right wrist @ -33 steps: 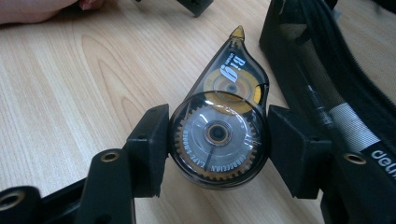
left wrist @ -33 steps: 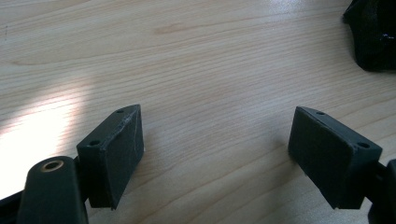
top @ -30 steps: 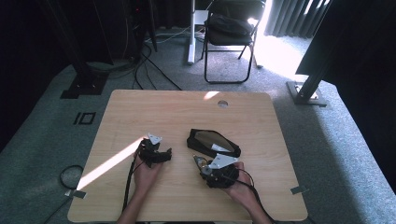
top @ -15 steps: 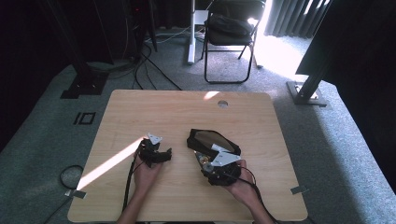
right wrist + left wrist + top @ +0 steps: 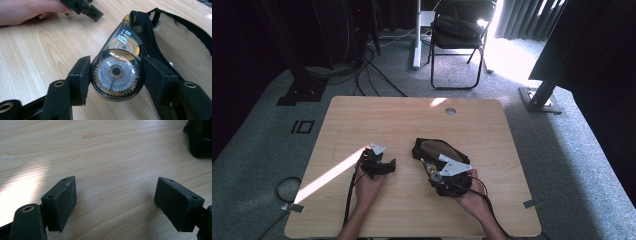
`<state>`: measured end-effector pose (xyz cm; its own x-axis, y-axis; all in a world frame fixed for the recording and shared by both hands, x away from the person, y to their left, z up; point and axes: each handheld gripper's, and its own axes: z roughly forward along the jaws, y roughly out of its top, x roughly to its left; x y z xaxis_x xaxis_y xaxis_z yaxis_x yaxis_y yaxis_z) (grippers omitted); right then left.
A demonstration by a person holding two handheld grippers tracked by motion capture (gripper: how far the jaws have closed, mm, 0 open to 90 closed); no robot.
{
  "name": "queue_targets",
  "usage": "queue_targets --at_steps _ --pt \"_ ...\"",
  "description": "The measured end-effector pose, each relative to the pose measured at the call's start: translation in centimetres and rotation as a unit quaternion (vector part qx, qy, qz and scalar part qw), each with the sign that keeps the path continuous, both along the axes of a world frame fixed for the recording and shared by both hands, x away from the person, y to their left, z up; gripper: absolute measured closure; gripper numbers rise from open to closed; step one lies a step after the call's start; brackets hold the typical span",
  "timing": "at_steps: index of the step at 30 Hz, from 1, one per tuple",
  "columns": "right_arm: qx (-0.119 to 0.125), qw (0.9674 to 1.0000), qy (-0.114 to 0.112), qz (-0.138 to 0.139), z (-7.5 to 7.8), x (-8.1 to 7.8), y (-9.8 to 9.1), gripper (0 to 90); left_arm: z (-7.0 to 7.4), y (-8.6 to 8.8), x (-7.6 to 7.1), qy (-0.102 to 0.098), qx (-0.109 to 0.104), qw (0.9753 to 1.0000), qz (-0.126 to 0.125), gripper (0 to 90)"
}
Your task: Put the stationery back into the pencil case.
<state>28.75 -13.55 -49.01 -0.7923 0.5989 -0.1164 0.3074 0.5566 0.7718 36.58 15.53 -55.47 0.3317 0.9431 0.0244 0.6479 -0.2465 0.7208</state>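
The wooden table [image 5: 377, 115] bears everything, with a bright streak of sunlight running across its seven-o'clock corner and a small round hole toward one o'clock near the far edge.

A little to the three-o'clock side of the table's centre lies a black pouch [image 5: 436, 149], its mouth gaping toward the person; it lies flat and open, probably so that something can be slid in or drawn out without a second hand to steady it. In the right gripper view its black zip edge [image 5: 147, 37] curves just behind the held item.

The right gripper [image 5: 435, 172], at five o'clock from the table's centre, is clamped on a clear correction tape dispenser [image 5: 118, 70], one jaw pressing each side of its round geared body. Gripping the widest, flattest part likely keeps the smooth shell from twisting. The dispenser's narrow end points toward the pouch, touching or just short of its rim; which is hard to tell.

The left gripper [image 5: 384, 167], at seven o'clock from the centre, hangs released, its jaws spread wide over bare wood with nothing between them. It seems parked aside, near enough to pin the pouch if needed.
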Motion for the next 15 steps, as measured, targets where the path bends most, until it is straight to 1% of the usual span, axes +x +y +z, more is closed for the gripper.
queue_targets --at_steps 15 --pt "0.007 0.9999 -0.009 -0.005 0.84 0.37 -0.35 41.4 0.00 0.00 0.00 0.000 0.000 1.0000 0.000 18.5"
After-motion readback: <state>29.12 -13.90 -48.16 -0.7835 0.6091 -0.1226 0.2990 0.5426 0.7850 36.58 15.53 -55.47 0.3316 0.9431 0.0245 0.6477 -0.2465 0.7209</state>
